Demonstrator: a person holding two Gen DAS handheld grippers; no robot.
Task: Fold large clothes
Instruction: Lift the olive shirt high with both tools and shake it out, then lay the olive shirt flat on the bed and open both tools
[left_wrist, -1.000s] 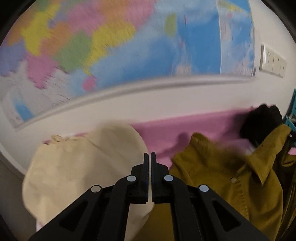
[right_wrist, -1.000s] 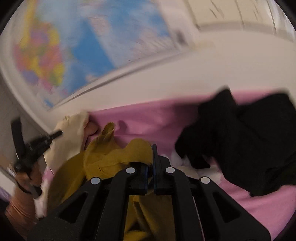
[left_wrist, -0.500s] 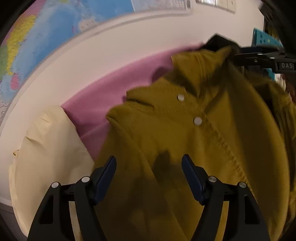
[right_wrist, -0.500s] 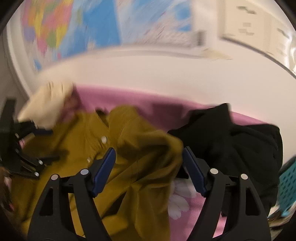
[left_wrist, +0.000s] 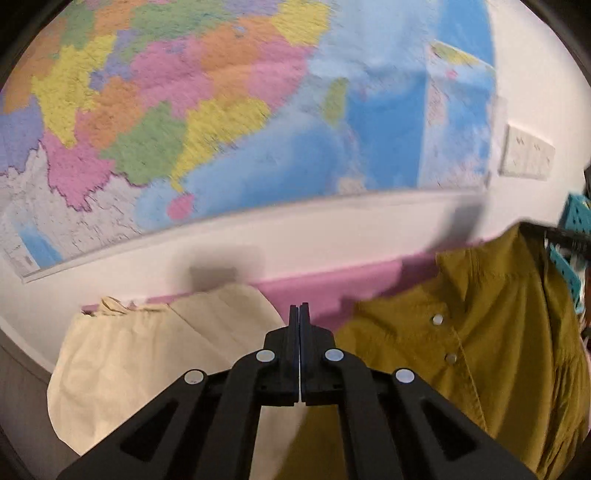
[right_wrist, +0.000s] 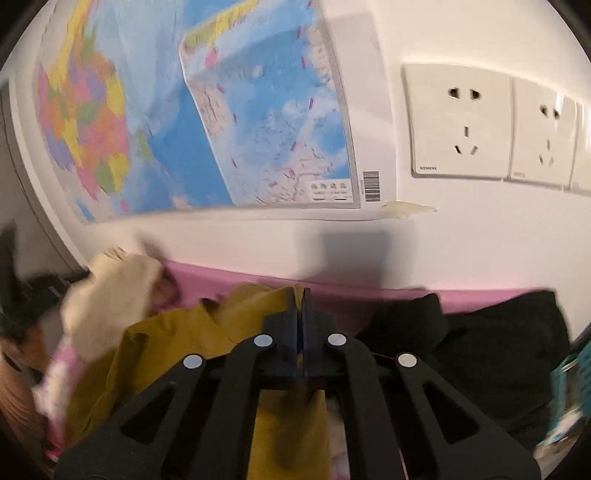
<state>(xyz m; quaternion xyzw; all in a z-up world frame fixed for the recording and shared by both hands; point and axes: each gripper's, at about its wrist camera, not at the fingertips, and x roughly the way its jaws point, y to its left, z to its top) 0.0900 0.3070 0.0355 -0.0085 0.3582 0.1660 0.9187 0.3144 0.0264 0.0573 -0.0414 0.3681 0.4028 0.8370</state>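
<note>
I see the left gripper (left_wrist: 298, 314) at lower centre of its view with the jaws pressed together; they have just been closing, and I cannot tell whether any cloth is caught between them. The mustard shirt (left_wrist: 480, 332), with snap buttons, fills the lower right of that frame, its collar raised. A cream garment (left_wrist: 147, 358) lies at lower left. Both rest on a pink sheet (left_wrist: 332, 288) that runs along the white wall.

In the right wrist view, the right gripper (right_wrist: 298, 299) has just been closing and now pinches a fold of the mustard shirt (right_wrist: 177, 332), which hangs below the jaws. A black garment (right_wrist: 498, 332) lies at lower right on the pink sheet (right_wrist: 388, 299). The cream garment (right_wrist: 110, 295) sits at centre left, blurred.

A coloured wall map (left_wrist: 221, 110) covers the upper part of the left view. In the right view the wall map (right_wrist: 221, 110) occupies the upper left, and white wall sockets (right_wrist: 461, 122) sit at upper right. A teal basket (left_wrist: 576, 218) shows at the right edge of the left view.
</note>
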